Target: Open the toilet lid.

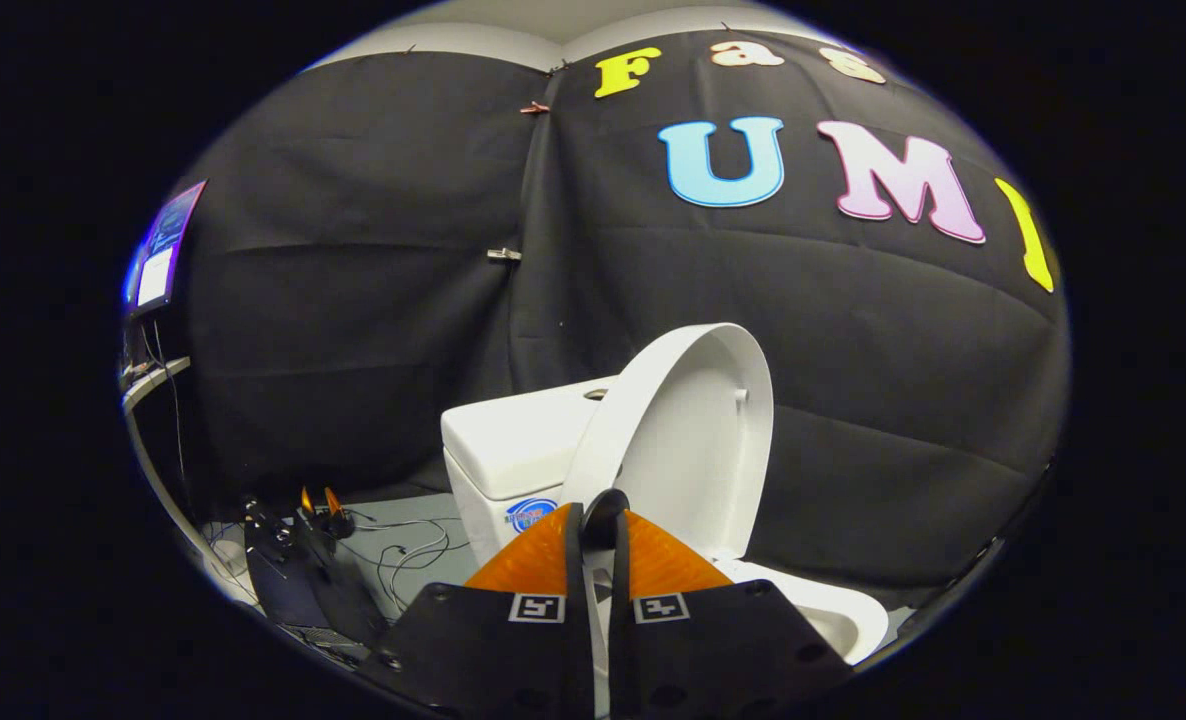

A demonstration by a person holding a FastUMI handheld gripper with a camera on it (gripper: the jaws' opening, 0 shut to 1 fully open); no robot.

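- The toilet lid [698,440] stands raised, nearly upright, just ahead of the tool [601,520], beside the tank [513,445].
- The tool's fingers sit almost together, pinching the lid's lower edge.

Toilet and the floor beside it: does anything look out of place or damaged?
Nothing looks damaged. The lid stands raised, its edge between the nearly closed tongs; whether they press it is unclear. Loose cables lie untidily on the floor beside the tank.
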